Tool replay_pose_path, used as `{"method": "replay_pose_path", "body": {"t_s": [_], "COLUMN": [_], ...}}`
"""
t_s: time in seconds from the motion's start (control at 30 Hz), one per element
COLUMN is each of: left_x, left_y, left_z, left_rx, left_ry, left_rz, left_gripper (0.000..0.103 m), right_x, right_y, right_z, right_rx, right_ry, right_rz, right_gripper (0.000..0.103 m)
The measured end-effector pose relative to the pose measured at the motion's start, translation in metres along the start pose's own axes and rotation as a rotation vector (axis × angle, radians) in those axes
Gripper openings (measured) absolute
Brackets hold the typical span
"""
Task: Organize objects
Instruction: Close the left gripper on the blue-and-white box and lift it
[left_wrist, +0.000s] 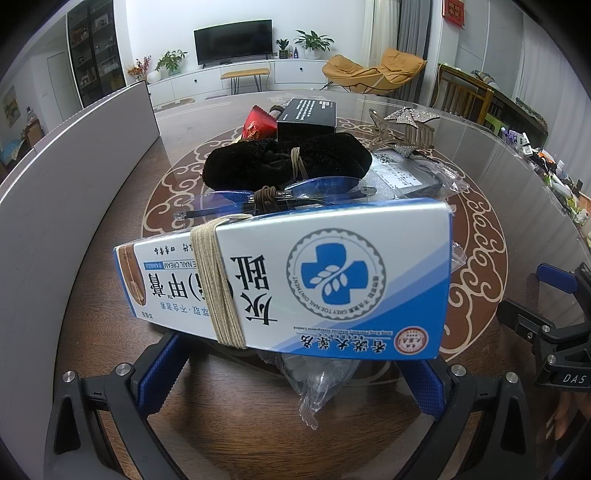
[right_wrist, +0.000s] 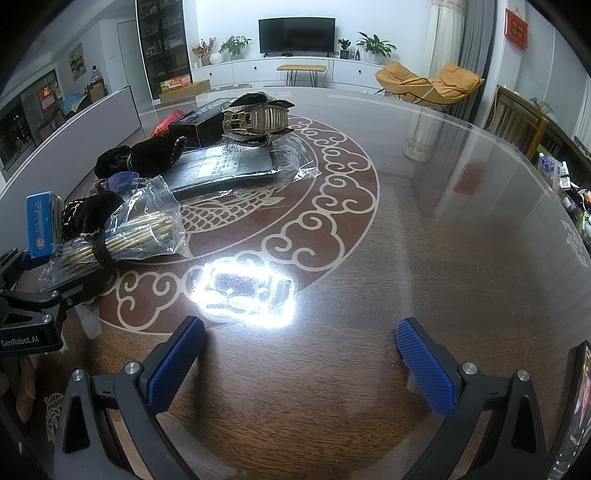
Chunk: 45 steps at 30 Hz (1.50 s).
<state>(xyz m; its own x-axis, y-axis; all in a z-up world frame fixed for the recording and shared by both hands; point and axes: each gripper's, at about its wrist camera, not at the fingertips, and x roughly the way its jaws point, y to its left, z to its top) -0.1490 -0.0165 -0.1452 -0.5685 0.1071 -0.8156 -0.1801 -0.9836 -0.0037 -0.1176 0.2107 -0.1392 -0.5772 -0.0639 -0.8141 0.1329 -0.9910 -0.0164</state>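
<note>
In the left wrist view a white-and-blue nail cream box (left_wrist: 291, 280) with beige bands around it lies across my left gripper (left_wrist: 291, 380), above its wide-apart blue pads. It rests on a clear toothpick bag (left_wrist: 314, 384). Behind it lie blue-lensed glasses (left_wrist: 280, 192), a black scrunchie (left_wrist: 288, 158), a black box (left_wrist: 308, 116), a red packet (left_wrist: 258, 123) and a rhinestone hair claw (left_wrist: 406, 129). In the right wrist view my right gripper (right_wrist: 299, 354) is open and empty over bare table. The box (right_wrist: 42, 221), toothpick bag (right_wrist: 122, 232) and claw (right_wrist: 255, 118) lie far left.
A round brown glass-topped table (right_wrist: 424, 221) with a cloud pattern holds everything. A flat bagged black item (right_wrist: 236, 166) lies at its middle. A grey panel (left_wrist: 74, 166) stands along the left edge. Clutter lines the right edge (left_wrist: 561, 184). A lamp glare (right_wrist: 243, 291) shows on the glass.
</note>
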Motion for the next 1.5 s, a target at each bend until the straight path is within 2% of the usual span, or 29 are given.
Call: {"method": "replay_pose_path", "body": {"t_s": [0.33, 0.7, 0.83, 0.9, 0.97, 1.03, 1.07, 1.13, 1.17, 1.23, 1.27, 1.33, 1.4, 1.43, 1.5], "left_x": [-0.001, -0.037, -0.041, -0.041, -0.044, -0.074, -0.078, -0.098, -0.099, -0.090, -0.070, -0.053, -0.044, -0.047, -0.060], "left_y": [0.000, 0.018, 0.019, 0.019, 0.021, 0.027, 0.027, 0.032, 0.033, 0.041, 0.044, 0.048, 0.053, 0.052, 0.058], "left_z": [-0.001, -0.051, -0.055, -0.053, -0.049, -0.033, -0.030, -0.002, 0.002, 0.022, 0.032, 0.034, 0.018, 0.015, -0.011], "left_rx": [0.002, 0.028, 0.031, 0.004, -0.042, -0.138, -0.147, -0.219, -0.229, -0.284, -0.308, -0.304, -0.287, -0.284, -0.249], "left_ry": [0.001, -0.002, 0.001, 0.028, 0.051, -0.040, -0.054, -0.130, -0.134, -0.118, -0.059, 0.003, 0.060, 0.060, 0.060], "left_rz": [0.001, -0.022, -0.024, -0.002, -0.014, -0.124, -0.131, -0.141, -0.138, -0.118, -0.077, -0.045, -0.015, -0.013, 0.014], "left_gripper": [0.103, 0.103, 0.103, 0.103, 0.103, 0.103, 0.103, 0.103, 0.103, 0.103, 0.103, 0.103, 0.103, 0.103, 0.103], "right_x": [0.000, 0.000, 0.000, 0.000, 0.000, 0.000, 0.000, 0.000, 0.000, 0.000, 0.000, 0.000, -0.001, -0.001, -0.001], "right_y": [0.000, 0.000, 0.000, 0.000, 0.001, 0.000, 0.001, 0.000, 0.000, 0.000, 0.000, 0.000, 0.000, -0.001, -0.001], "right_z": [0.000, 0.000, 0.000, 0.000, 0.000, 0.000, 0.000, 0.000, 0.000, 0.000, 0.000, 0.000, -0.001, -0.001, -0.001], "right_rx": [-0.001, -0.001, -0.001, -0.001, -0.001, -0.001, -0.001, -0.001, -0.001, -0.001, -0.001, -0.002, -0.002, -0.002, -0.002], "right_ry": [0.000, 0.000, 0.000, 0.000, 0.000, 0.000, 0.000, 0.000, 0.000, 0.000, 0.000, 0.000, 0.000, 0.000, 0.000], "right_rz": [0.001, 0.001, 0.001, 0.001, 0.001, 0.001, 0.001, 0.001, 0.001, 0.002, 0.002, 0.002, 0.002, 0.002, 0.002], "right_gripper": [0.103, 0.103, 0.103, 0.103, 0.103, 0.103, 0.103, 0.103, 0.103, 0.103, 0.103, 0.103, 0.103, 0.103, 0.103]}}
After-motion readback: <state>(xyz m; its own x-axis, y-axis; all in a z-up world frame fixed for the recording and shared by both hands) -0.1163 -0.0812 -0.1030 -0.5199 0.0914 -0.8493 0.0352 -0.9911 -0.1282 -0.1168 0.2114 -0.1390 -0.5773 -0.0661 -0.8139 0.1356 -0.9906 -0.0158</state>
